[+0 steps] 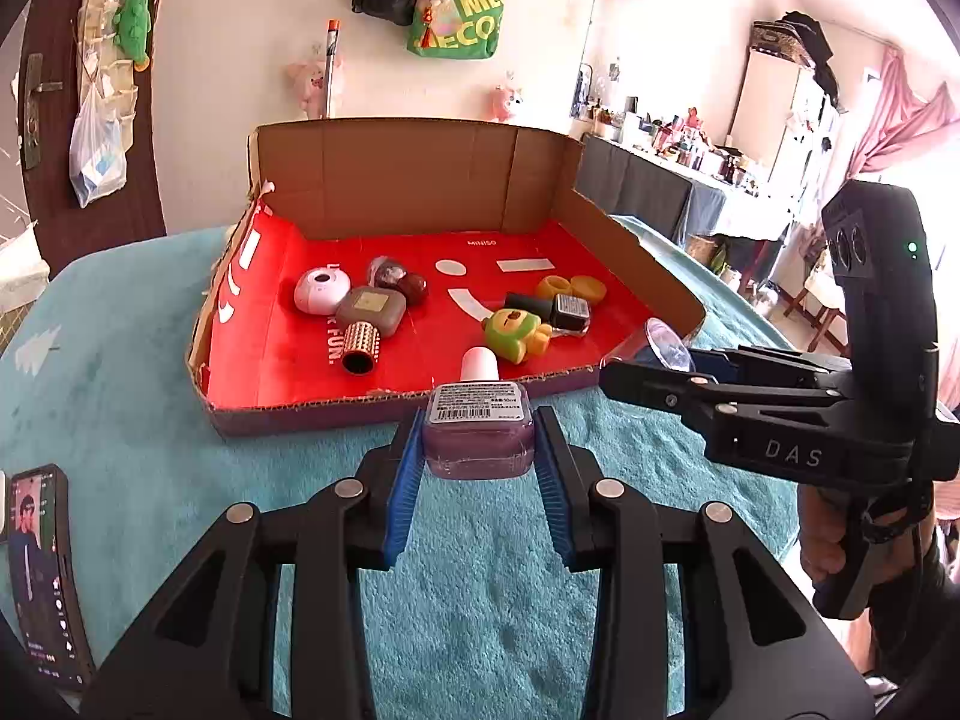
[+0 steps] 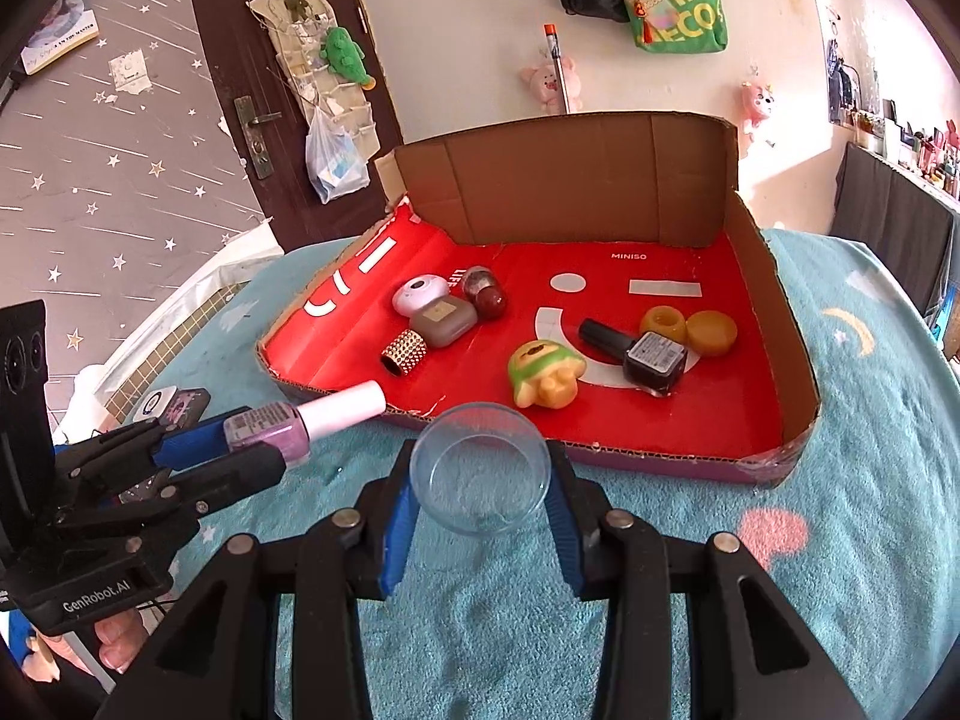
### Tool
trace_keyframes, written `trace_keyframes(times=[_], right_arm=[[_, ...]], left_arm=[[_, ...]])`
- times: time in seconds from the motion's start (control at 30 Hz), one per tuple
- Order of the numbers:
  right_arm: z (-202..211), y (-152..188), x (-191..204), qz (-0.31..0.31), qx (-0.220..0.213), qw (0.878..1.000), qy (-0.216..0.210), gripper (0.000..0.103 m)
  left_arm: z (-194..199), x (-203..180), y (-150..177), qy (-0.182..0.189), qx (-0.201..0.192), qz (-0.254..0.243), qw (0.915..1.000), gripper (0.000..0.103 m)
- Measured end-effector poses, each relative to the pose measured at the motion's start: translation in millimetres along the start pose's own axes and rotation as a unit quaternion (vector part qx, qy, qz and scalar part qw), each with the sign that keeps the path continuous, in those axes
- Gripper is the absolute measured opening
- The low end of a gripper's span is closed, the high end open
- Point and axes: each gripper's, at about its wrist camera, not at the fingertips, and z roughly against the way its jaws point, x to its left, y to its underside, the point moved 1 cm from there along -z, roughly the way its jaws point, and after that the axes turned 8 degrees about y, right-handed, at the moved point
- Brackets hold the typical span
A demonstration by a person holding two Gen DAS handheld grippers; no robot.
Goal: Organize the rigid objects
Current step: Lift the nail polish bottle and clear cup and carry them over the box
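The left gripper [image 1: 478,441] and right gripper [image 2: 480,480] are both at lower centre of frame, jaws clamped on loads.

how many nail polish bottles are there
2. A purple nail polish bottle with a white cap is held in the left gripper, just outside the red tray. A black nail polish bottle lies inside the tray beside the green toy.

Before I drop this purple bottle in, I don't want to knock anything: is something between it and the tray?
Nothing visible: past the purple bottle comes only the tray's low front wall, then bare red floor before the green toy.
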Motion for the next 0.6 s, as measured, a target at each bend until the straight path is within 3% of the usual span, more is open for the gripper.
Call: trace_keyframes(times=[0.6], right_arm=[[-4, -18, -7, 0.003, -0.006, 1.000, 0.009, 0.042]], left_arm=[[-7, 4, -23, -0.004, -0.017, -0.011, 0.9998, 0.034]])
